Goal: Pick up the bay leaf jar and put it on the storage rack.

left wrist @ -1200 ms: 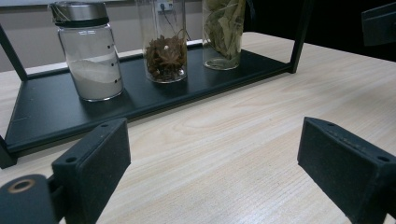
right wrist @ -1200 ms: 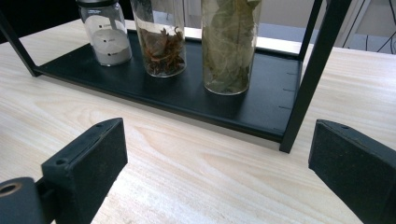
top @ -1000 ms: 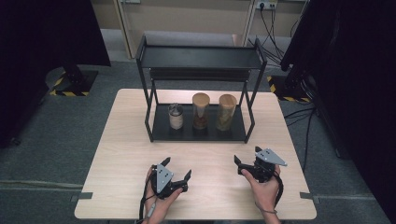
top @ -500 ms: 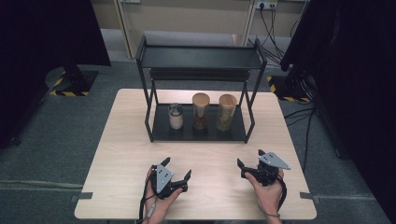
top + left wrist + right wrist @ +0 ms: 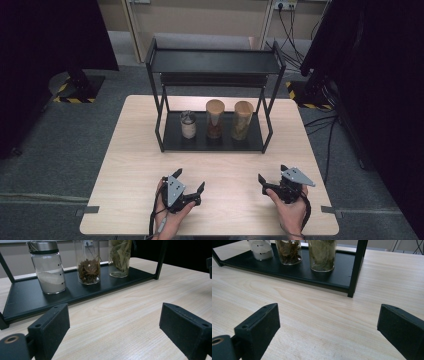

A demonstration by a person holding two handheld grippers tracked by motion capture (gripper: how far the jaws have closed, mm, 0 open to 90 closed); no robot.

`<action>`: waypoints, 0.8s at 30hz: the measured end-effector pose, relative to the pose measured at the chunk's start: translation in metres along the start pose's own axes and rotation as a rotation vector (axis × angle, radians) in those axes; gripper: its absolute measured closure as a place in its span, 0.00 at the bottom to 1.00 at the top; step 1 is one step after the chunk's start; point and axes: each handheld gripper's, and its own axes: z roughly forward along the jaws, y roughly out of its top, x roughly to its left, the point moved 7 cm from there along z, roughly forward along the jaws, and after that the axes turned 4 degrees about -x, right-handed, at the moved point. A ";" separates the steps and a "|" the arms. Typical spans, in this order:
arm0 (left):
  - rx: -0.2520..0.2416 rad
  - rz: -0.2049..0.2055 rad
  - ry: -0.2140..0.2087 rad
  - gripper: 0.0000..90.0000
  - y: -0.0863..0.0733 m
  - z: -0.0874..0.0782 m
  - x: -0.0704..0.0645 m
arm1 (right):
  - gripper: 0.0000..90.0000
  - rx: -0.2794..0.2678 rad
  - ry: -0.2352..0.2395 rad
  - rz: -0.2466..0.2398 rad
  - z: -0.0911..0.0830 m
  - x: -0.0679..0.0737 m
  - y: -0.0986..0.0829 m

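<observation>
Left gripper (image 5: pixel 189 187), right gripper (image 5: pixel 272 180): jaws apart, empty, near side of rack (image 5: pixel 212 142). Three jars (image 5: pixel 215 119) untouched on rack's lower shelf; handling not begun.

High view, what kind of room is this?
Probably a lab or recording workspace: dark curtains flank a lone wooden table, cables hang from a wall socket, and hazard tape marks stand bases.

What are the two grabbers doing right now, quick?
Left gripper: open, holding nothing, over the table.
Right gripper: open, holding nothing.
</observation>
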 end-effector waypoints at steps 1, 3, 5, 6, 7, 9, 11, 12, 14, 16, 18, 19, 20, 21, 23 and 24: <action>-0.001 0.001 0.000 0.10 0.000 0.000 0.000 | 0.05 -0.001 0.000 0.000 0.000 0.000 0.000; -0.002 0.001 0.000 0.10 0.000 0.000 0.000 | 0.05 0.001 -0.001 0.003 -0.001 -0.001 -0.001; -0.001 0.000 0.000 0.10 0.000 0.000 0.000 | 0.05 0.001 -0.001 0.001 -0.002 -0.001 -0.002; -0.001 -0.001 0.000 0.10 0.000 0.000 0.000 | 0.05 0.002 -0.001 0.002 -0.002 -0.001 -0.003; -0.001 -0.001 0.000 0.10 0.000 0.000 0.000 | 0.05 0.003 0.000 0.002 -0.003 -0.001 -0.004; 0.000 -0.002 0.000 0.10 0.000 0.000 0.000 | 0.05 0.009 -0.003 0.003 -0.004 -0.002 -0.006; -0.001 0.000 0.000 0.10 0.000 0.000 0.000 | 0.05 0.010 -0.005 0.002 -0.005 -0.004 -0.008; -0.001 0.001 0.000 0.10 0.000 0.000 0.000 | 0.05 0.011 -0.008 0.005 -0.006 -0.004 -0.009; -0.001 0.000 0.000 0.10 0.000 0.000 0.000 | 0.05 0.013 -0.011 0.007 -0.007 -0.006 -0.011; 0.000 -0.001 0.000 0.10 0.000 0.000 0.000 | 0.05 0.013 -0.014 0.010 -0.008 -0.007 -0.013; 0.001 -0.002 0.000 0.10 0.000 0.000 0.000 | 0.05 0.015 -0.017 0.013 -0.009 -0.009 -0.015; 0.001 -0.002 0.000 0.10 0.000 0.000 0.000 | 0.05 0.017 -0.018 0.013 -0.009 -0.009 -0.016; 0.000 -0.003 0.001 0.10 0.000 0.000 0.000 | 0.05 0.019 -0.019 0.015 -0.009 -0.010 -0.017; 0.000 -0.003 0.001 0.10 0.000 0.000 0.000 | 0.05 0.020 -0.020 0.017 -0.010 -0.010 -0.018; -0.002 -0.003 0.002 0.10 0.000 0.000 0.000 | 0.05 0.020 -0.022 0.018 -0.010 -0.011 -0.020; -0.002 -0.003 0.002 0.10 0.000 0.000 0.000 | 0.05 0.021 -0.023 0.019 -0.011 -0.011 -0.020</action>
